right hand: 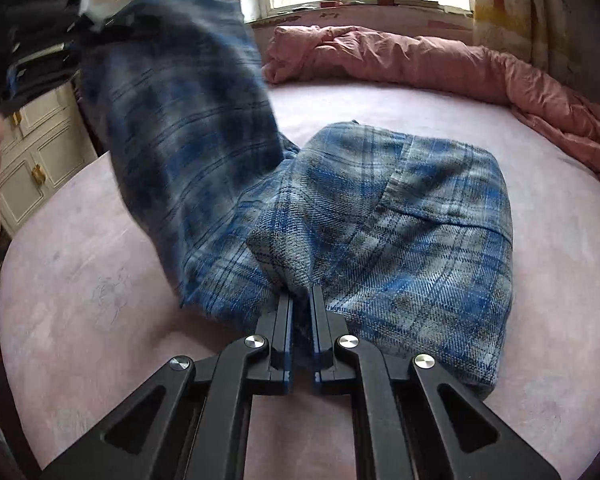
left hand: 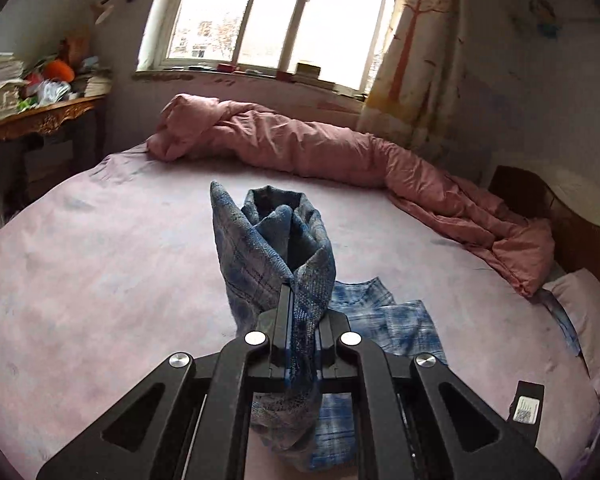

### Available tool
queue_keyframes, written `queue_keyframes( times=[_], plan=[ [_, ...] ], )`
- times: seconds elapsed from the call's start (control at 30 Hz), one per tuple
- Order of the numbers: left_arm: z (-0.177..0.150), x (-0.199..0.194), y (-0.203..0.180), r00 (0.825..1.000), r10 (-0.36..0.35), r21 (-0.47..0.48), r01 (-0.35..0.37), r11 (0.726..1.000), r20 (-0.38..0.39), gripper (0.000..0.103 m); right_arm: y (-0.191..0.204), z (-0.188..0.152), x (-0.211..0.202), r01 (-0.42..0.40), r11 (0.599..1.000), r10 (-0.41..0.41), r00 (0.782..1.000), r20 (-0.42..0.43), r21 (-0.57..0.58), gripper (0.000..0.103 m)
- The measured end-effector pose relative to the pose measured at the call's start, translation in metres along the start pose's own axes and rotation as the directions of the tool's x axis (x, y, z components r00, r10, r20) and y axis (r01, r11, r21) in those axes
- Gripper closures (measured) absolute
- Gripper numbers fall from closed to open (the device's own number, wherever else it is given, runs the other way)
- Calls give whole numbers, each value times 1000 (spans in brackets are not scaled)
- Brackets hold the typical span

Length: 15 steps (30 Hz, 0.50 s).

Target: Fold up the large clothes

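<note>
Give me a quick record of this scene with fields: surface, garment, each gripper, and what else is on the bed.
surface: bed with a pink sheet
garment: blue plaid shirt, partly lying on the bed, one part lifted up
left gripper: shut on a raised bunch of the shirt
right gripper: shut on the shirt's near edge, low by the sheet
also on bed: pink quilt bunched along the far side, pillow at the right edge
background: window, curtain, cluttered desk
</note>
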<state>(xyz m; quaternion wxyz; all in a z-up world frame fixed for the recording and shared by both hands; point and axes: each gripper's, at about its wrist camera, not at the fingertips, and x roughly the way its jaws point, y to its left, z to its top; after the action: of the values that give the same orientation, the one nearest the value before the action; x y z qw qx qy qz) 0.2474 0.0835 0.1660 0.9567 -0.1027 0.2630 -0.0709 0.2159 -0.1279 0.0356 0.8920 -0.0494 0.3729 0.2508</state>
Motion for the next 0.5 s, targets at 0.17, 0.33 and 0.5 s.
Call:
queue_keyframes(
  times=[0.17, 0.33, 0.5],
  plan=[
    [1, 6, -24, 998, -61, 6, 61, 998, 2, 97, 11, -3, -3, -75, 997, 74, 997, -29, -31, 95],
    [-2, 10, -51, 980, -197, 50, 196, 979, 6, 97, 10, -2, -24, 41, 998, -40, 999, 16, -44, 94],
    [-12, 19, -83, 956, -294, 105, 294, 950, -7, 97, -58, -2, -74, 24, 980, -48, 992, 116, 200, 94]
  ],
)
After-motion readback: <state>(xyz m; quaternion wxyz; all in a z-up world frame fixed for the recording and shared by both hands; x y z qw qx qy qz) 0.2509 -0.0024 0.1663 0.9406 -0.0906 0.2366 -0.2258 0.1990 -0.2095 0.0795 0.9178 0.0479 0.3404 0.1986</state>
